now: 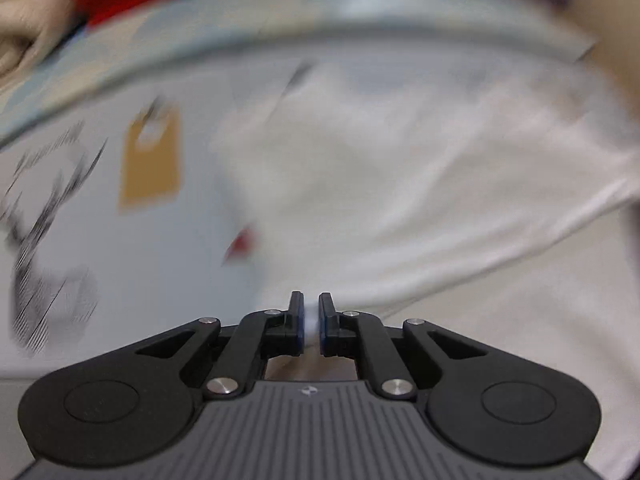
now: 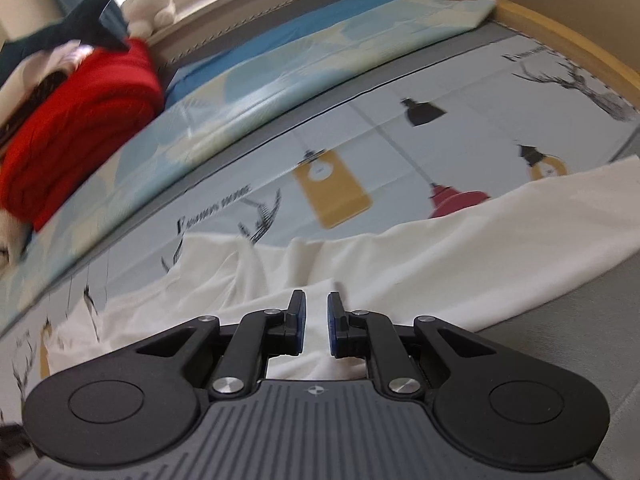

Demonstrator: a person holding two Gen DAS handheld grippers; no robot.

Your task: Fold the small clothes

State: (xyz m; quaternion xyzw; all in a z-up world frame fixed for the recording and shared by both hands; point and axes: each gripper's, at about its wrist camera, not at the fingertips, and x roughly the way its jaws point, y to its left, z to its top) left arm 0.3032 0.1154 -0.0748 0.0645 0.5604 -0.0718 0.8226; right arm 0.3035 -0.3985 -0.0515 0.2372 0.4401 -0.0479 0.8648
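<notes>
A white garment (image 1: 400,184) lies spread on a printed bed sheet (image 1: 168,248); the left wrist view is blurred by motion. My left gripper (image 1: 311,312) is shut on an edge of the white garment, with white cloth showing between its blue pads. In the right wrist view the same white garment (image 2: 420,264) lies rumpled across the sheet (image 2: 360,128). My right gripper (image 2: 317,312) is nearly closed on a fold of the white cloth, which runs between and under its fingers.
A folded red blanket (image 2: 80,132) lies at the far left with a dark plush shark (image 2: 68,28) and a white plush toy (image 2: 150,10) behind it. A light blue patterned quilt (image 2: 280,68) stretches along the back. The wooden bed frame (image 2: 560,36) curves at the right.
</notes>
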